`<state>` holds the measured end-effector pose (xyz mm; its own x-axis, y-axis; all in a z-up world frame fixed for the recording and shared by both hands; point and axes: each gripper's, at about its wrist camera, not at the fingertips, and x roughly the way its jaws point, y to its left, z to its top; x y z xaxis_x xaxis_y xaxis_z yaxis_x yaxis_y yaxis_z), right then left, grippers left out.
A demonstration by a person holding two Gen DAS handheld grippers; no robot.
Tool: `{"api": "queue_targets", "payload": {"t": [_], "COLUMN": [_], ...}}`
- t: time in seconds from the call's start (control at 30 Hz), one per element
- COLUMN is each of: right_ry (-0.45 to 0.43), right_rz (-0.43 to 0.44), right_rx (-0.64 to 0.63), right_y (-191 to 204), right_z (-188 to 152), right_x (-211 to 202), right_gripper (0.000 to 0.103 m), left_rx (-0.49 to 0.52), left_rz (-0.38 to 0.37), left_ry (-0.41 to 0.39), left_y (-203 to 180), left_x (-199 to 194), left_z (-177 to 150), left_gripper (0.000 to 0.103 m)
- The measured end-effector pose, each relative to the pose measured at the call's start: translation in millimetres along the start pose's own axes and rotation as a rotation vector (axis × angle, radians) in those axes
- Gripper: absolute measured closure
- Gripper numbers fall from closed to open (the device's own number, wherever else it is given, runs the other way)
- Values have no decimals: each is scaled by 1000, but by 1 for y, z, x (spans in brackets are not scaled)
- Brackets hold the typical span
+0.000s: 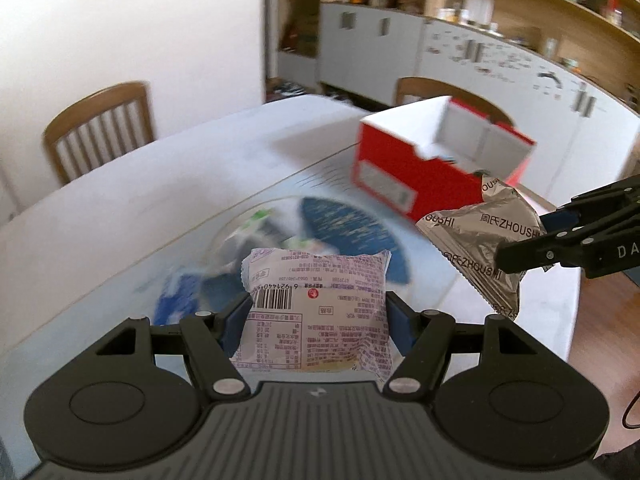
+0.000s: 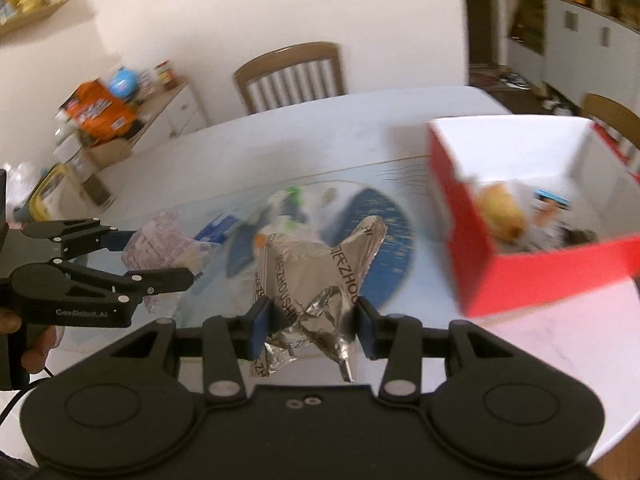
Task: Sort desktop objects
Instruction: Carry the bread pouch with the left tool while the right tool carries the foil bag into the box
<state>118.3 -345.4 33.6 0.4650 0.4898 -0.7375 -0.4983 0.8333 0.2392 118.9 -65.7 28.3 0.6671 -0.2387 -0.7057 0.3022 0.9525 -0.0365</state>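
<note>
The left gripper (image 1: pixel 318 320) squeezes a soft, light snack pack (image 1: pixel 316 308); the right gripper (image 2: pixel 312 330) squeezes a crinkly, slippery foil bag (image 2: pixel 316 280) round its middle.

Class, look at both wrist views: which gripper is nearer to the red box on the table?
Right. The right gripper, shut on the silver foil packet, is close beside the red box. The left gripper, shut on the white printed packet, is farther, on the other side of the right one.

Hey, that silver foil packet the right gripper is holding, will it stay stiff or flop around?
The silver foil packet looks crumpled and bent where the right gripper pinches it, so probably floppy. It seems light, and the shiny foil may be slippery.
</note>
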Motion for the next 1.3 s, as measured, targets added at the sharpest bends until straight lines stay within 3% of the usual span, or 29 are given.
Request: {"api": "queue_targets", "payload": {"t": [0.27,0.5,1.3], "right_ry": [-53,-87,-78], "right_rz": [-104,-135,-118], "right_rx": [97,130,73], "right_y": [-46,-81,-196], "right_z": [-12,-10,55], "right_x": [-34,-50,-39], "right_gripper": [59,59,59], "left_rx": [97,137,127], "left_rz": [-114,-166,-145], "left_ry": [-34,-40,-48], "left_y": [-53,-89,-155], "left_x": [14,29,112], "left_z": [35,56,133], "left_gripper": [34,34,34]}}
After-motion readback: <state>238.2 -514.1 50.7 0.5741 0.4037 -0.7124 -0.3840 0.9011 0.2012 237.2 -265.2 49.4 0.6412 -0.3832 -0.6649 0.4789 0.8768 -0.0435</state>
